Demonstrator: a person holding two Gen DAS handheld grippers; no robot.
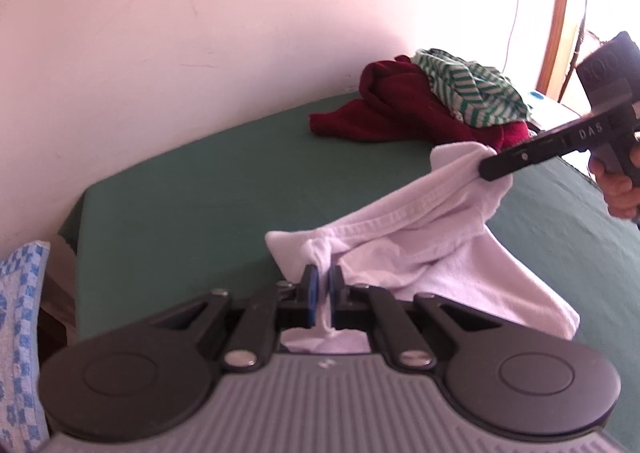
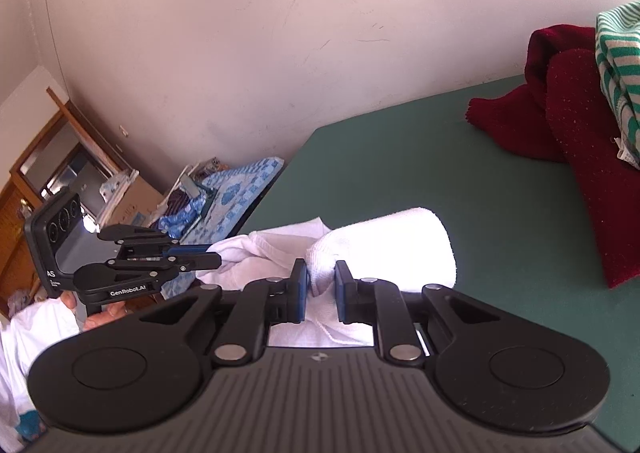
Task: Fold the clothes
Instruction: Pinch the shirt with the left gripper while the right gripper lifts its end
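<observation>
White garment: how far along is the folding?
Done: nothing folded in view. In hand: white garment pinched by both left tongs and right tongs, held over the green surface. Left: its folds, plus the maroon garment and striped garment piled behind.

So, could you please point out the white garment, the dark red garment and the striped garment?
white garment [image 1: 432, 249]: left wrist view, hanging middle.
dark red garment [image 1: 392, 109]: left wrist view, heaped body.
striped garment [image 1: 472, 89]: left wrist view, top fold.
</observation>
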